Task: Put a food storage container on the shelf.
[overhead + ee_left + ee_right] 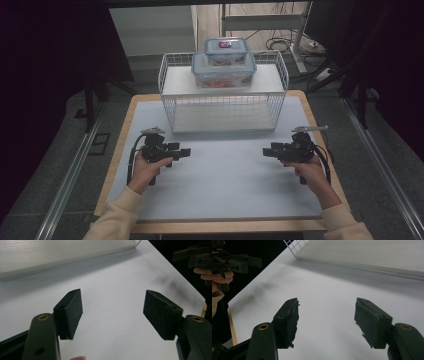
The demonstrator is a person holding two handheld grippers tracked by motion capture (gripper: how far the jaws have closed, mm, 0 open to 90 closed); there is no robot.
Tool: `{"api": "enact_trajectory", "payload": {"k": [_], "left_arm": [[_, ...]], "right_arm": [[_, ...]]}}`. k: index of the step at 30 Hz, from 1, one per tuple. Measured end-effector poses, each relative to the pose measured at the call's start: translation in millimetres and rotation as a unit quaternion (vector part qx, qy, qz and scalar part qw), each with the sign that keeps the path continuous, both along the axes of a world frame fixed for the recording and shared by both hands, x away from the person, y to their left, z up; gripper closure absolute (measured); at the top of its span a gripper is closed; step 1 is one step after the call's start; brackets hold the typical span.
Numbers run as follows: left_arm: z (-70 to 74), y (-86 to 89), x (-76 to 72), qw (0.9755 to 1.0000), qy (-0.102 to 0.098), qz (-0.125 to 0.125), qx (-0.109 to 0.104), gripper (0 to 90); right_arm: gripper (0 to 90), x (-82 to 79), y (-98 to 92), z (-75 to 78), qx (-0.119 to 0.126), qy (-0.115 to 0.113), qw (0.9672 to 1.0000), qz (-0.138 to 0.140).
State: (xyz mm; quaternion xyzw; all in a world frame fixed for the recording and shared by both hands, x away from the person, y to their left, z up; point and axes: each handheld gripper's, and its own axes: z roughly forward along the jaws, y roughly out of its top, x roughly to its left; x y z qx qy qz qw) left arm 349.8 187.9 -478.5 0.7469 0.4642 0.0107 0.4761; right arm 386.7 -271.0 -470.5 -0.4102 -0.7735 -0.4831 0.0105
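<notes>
Resting on the table point(220, 190), two grippers, left point(187, 151) and right point(266, 151), hold jaws wide, empty; two containers point(224, 70) sit stacked.

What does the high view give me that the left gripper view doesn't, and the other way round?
High view alone: two stacked lidded containers, the small container on the large container, atop the white wire rack, and the left gripper seen from outside.

Left gripper view alone: a close look at that gripper's pads, standing apart with nothing between them.

Both: the white table mat, the rack's lower shelf, and the right gripper in the person's hand, facing the left one.
</notes>
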Motion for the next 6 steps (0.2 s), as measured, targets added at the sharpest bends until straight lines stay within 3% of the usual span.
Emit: {"api": "enact_trajectory", "payload": {"k": [6], "left_arm": [[-1.7,-1.2,0.8,1.0,0.002,-0.002,0.003,31.2]], "right_arm": [[34.8,0.3,-0.5,0.0,0.001,0.0,1.0,0.0]]}}
